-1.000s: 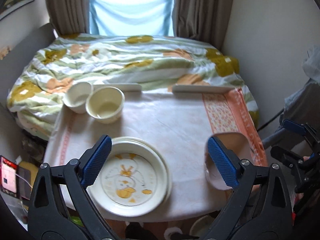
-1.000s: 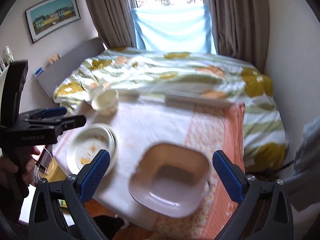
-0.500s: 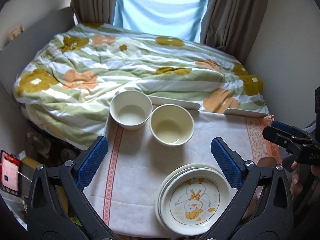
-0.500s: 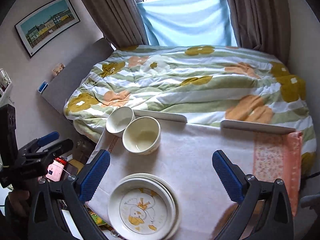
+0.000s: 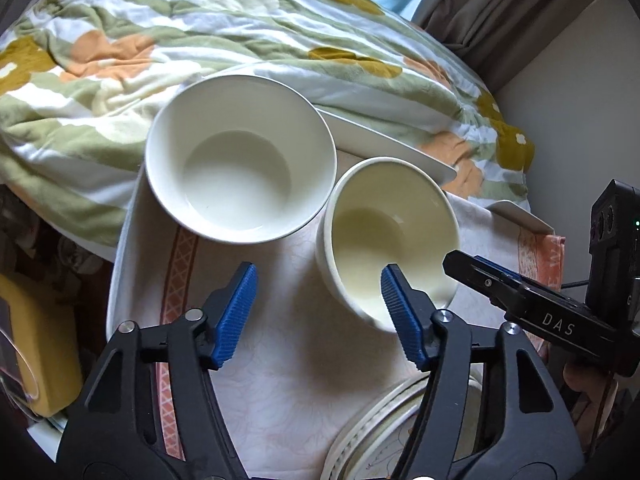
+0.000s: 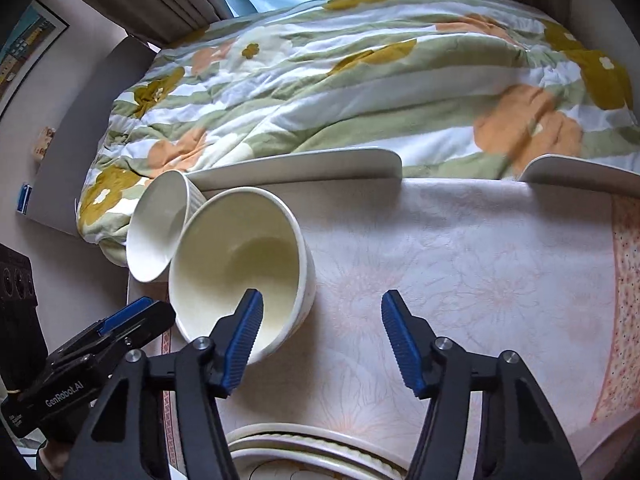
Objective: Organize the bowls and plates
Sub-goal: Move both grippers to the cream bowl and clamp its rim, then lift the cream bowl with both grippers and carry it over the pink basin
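A cream bowl (image 5: 390, 232) and a white bowl (image 5: 240, 160) stand side by side at the table's far left; they also show in the right wrist view, cream bowl (image 6: 240, 264), white bowl (image 6: 158, 232). My left gripper (image 5: 316, 312) is open, its right finger over the cream bowl's near rim. My right gripper (image 6: 322, 336) is open, its left finger over the same bowl's near rim. A stack of plates (image 5: 384, 440) lies at the near edge, also in the right wrist view (image 6: 304, 452).
The table wears a pale floral cloth (image 6: 460, 280) with an orange border at the right. A floral duvet (image 6: 340, 80) on a bed lies just beyond the table. Two white rails (image 6: 304, 168) edge the table's far side.
Both grippers have moved in close to the two bowls and narrowed their opening. The square pink bowl seen a second ago is out of view.
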`<state>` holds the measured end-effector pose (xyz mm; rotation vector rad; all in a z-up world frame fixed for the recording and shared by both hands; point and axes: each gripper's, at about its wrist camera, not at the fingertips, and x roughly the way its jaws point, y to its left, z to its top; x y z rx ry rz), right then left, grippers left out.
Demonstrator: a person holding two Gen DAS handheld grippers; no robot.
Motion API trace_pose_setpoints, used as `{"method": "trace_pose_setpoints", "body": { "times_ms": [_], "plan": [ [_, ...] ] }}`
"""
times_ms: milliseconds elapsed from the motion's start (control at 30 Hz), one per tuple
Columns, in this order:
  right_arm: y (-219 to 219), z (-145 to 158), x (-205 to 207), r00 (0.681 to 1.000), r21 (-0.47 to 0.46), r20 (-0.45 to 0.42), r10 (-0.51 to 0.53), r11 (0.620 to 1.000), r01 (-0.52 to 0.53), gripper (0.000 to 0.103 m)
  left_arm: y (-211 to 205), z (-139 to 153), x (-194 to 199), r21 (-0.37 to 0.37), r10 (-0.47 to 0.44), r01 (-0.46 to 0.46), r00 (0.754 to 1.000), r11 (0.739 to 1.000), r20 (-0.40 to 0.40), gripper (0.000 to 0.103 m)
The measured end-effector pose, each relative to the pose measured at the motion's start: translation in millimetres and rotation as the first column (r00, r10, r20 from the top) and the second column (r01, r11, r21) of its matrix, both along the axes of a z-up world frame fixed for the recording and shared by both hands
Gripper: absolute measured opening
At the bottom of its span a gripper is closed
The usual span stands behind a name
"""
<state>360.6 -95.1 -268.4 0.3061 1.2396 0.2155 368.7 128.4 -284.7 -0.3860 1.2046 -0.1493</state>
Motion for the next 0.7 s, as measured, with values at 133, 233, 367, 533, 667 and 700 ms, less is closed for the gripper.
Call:
{"method": "trace_pose_setpoints", "body": {
  "times_ms": [133,233,367,533,667,700],
  "plan": [
    [2,-9,9,1.0,0.013,-0.021,-0.006,1.0,0.006,0.037,-8,-11,14,0.0,-0.024,0.024,0.999,1.0,-0.026,0.045],
    [7,-11,14,1.0,0.016,-0.025,0.003,1.0,-0.003,0.031,-11,-14,19,0.021,-0.041,0.042,0.999,0.999,-0.033,0.043],
    [12,-16,15,1.0,0.036,-0.025,0.007,0.999,-0.006,0.021,-11,-20,25,0.018,-0.06,0.061,0.997,0.998,-0.048,0.019],
    [20,-15,17,0.999,0.03,-0.022,0.033,0.999,-0.032,0.013,-18,-16,27,0.059,-0.082,0.084,0.996,0.995,-0.037,0.014],
    [15,-16,17,0.999,0.056,-0.021,0.027,0.998,-0.026,0.013,-19,-15,27,0.053,-0.084,0.086,0.996,0.995,-0.037,0.014],
    [14,-16,17,0.999,0.055,-0.019,0.027,0.998,-0.025,0.013,-19,-14,27,0.057,-0.087,0.089,0.996,0.994,-0.036,0.014]
  ]
}}
